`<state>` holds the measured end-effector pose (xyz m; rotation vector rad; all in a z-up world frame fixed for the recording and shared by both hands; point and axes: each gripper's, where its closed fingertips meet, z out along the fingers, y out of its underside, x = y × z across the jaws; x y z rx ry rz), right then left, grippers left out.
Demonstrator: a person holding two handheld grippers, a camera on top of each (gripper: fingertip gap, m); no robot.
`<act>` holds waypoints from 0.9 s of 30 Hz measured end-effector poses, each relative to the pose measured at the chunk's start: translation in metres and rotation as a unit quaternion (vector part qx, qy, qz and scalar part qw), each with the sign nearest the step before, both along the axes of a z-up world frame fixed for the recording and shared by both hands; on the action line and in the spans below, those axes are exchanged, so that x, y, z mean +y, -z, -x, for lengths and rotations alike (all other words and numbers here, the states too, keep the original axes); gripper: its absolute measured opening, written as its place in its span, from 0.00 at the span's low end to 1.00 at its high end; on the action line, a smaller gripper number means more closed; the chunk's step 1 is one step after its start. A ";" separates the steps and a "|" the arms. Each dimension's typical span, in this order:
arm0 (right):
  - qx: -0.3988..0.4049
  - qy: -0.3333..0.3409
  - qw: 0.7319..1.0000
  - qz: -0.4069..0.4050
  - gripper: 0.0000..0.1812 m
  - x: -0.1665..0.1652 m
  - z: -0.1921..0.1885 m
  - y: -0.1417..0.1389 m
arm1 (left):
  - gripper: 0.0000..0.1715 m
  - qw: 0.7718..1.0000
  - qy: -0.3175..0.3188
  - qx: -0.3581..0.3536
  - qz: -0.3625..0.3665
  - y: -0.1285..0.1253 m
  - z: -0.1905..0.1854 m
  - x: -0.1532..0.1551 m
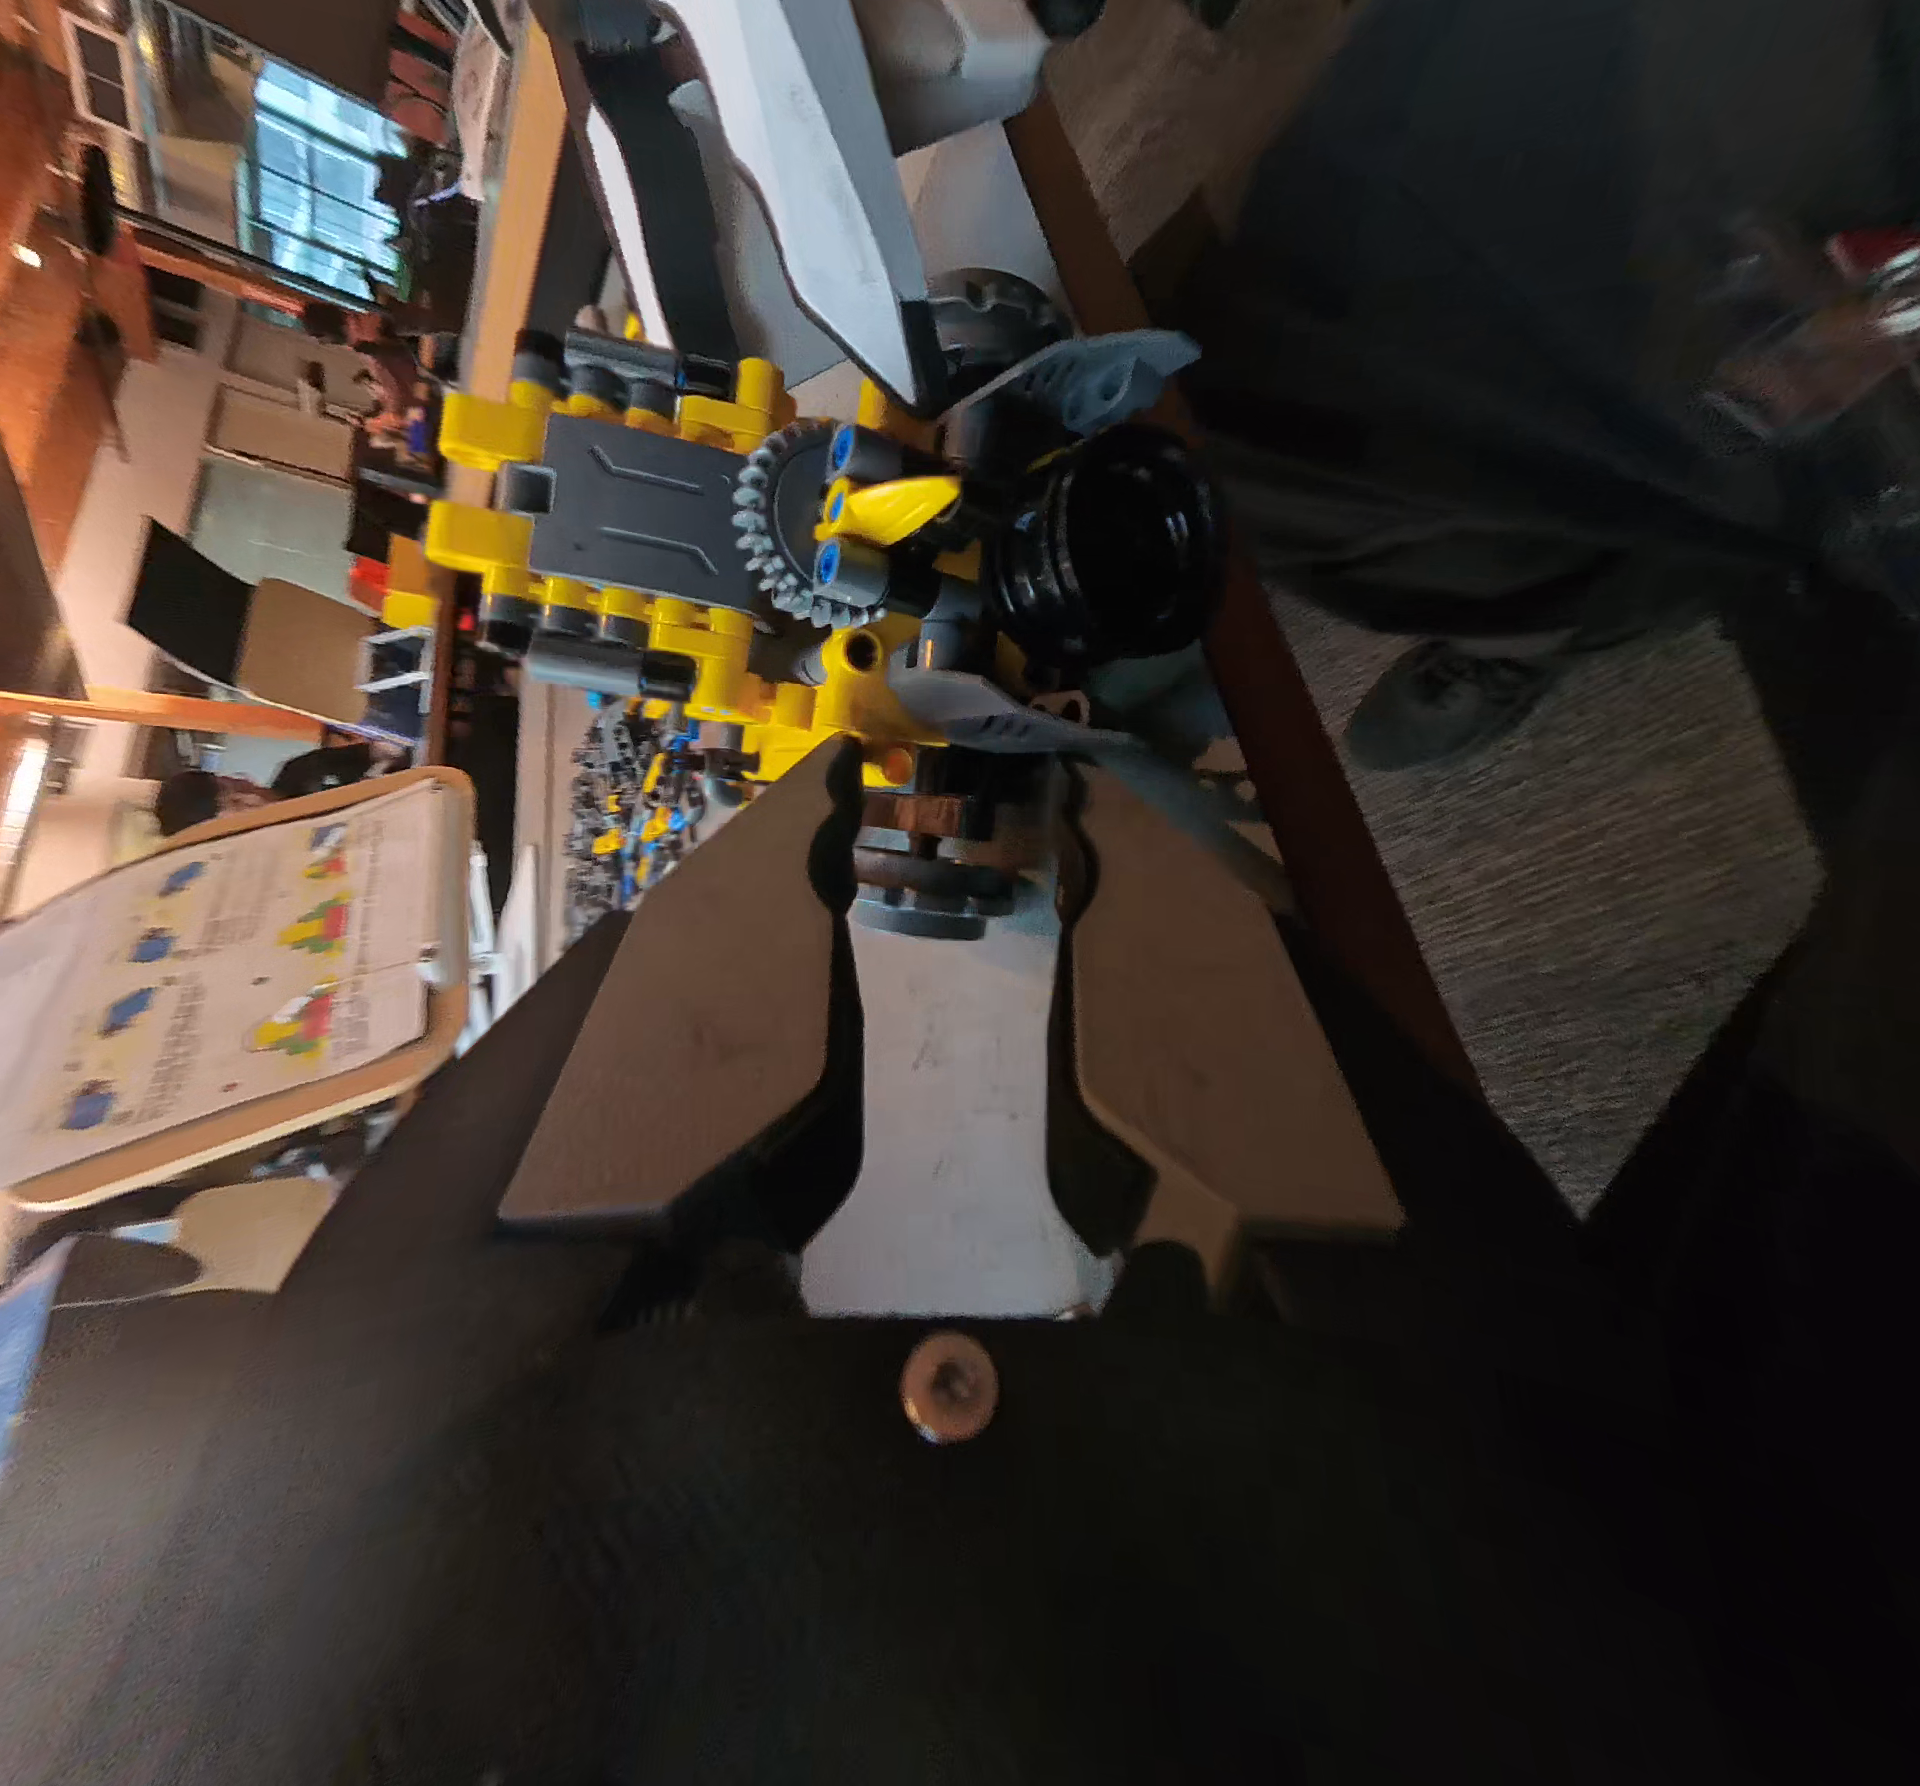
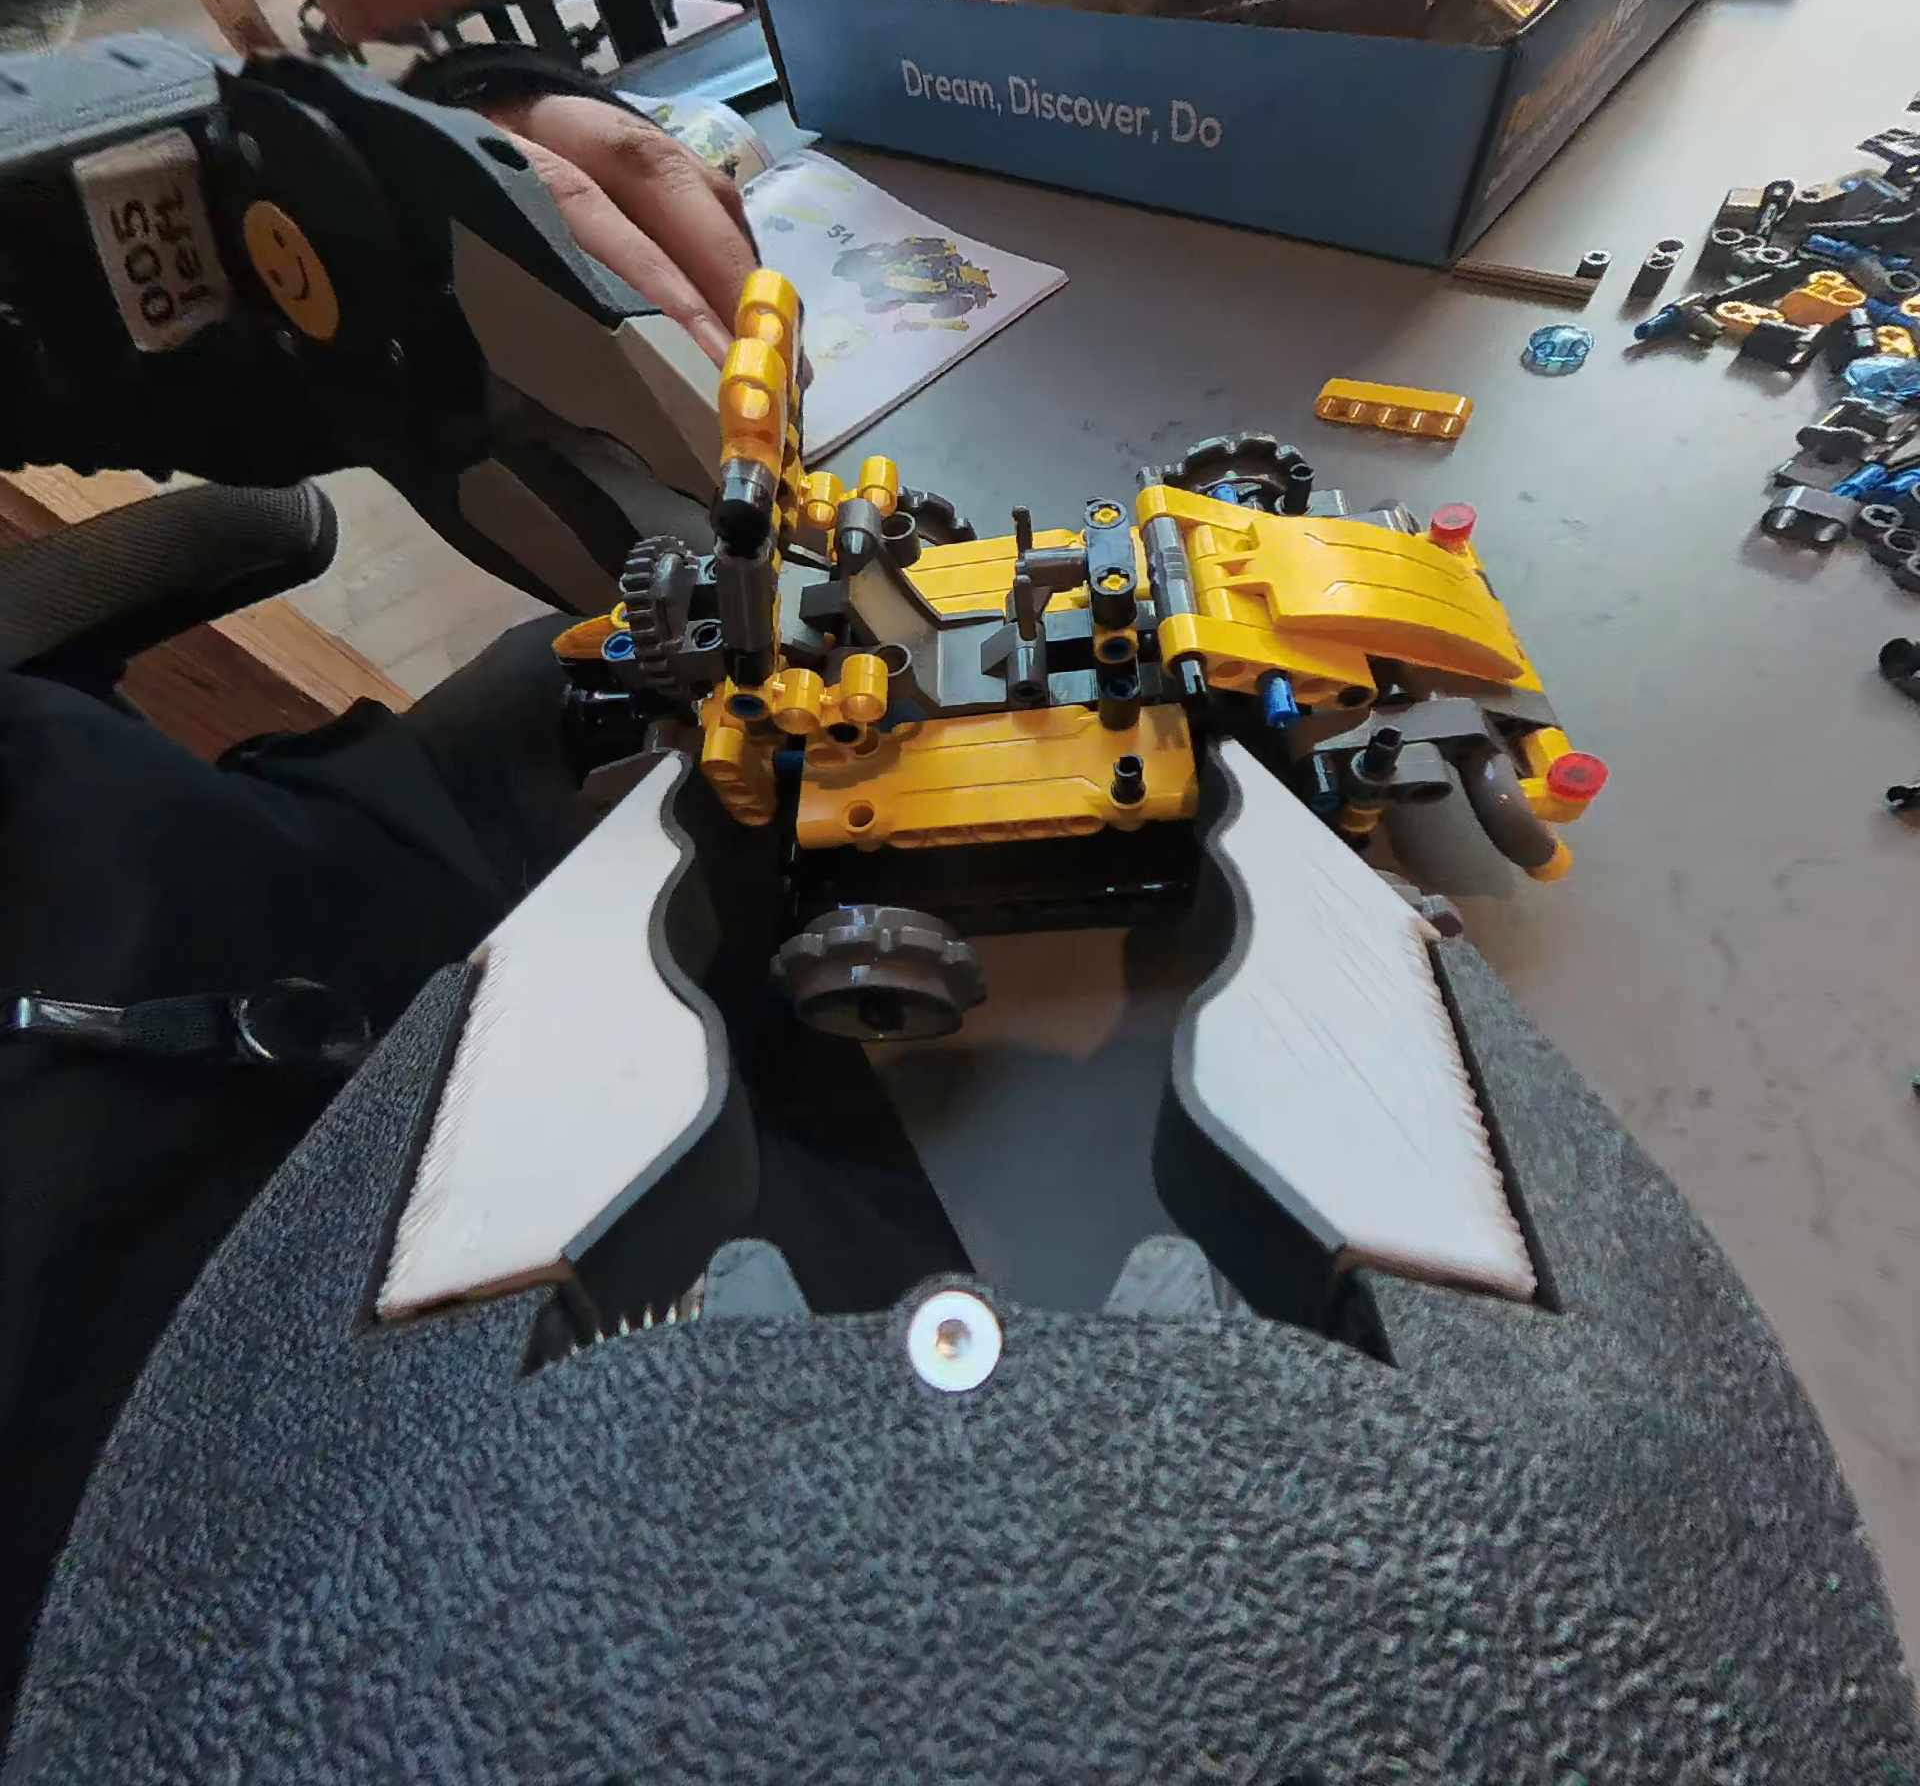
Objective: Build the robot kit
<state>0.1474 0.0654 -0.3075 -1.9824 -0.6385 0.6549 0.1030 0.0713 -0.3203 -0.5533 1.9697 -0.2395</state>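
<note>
A yellow and black brick vehicle model lies on its side at the table's near edge. My right gripper is shut on its yellow body, one finger on each side, with a dark grey wheel hub between the fingers. My left gripper is shut on the model's end, around a dark grey hub part. In the right wrist view the left gripper comes in from the left, held by a hand. A yellow arm of the model sticks up beside it.
A blue cardboard box stands at the back of the grey table. An open instruction booklet lies in front of it. Loose pieces and a yellow beam lie to the right. A clipboard shows at the left. Left tips to right tips: about 6 cm.
</note>
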 end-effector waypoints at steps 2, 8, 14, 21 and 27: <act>-0.006 -0.006 1.000 -0.002 0.51 0.000 0.000 0.000 | 0.21 1.000 0.002 0.013 0.024 0.000 0.003 -0.001; -0.015 -0.023 1.000 0.001 0.51 0.001 -0.003 0.001 | 0.14 0.983 0.018 0.043 0.176 -0.018 0.022 0.012; -0.010 -0.035 0.999 -0.004 0.51 0.002 -0.004 0.000 | 0.36 0.916 0.028 0.038 0.398 -0.051 -0.006 0.027; -0.010 -0.050 0.999 -0.008 0.51 0.002 -0.006 0.001 | 0.45 0.905 0.060 0.119 0.404 -0.027 -0.023 0.017; -0.023 -0.057 0.998 -0.001 0.51 0.001 -0.007 0.002 | 0.44 0.905 0.075 0.133 0.398 -0.022 -0.025 0.016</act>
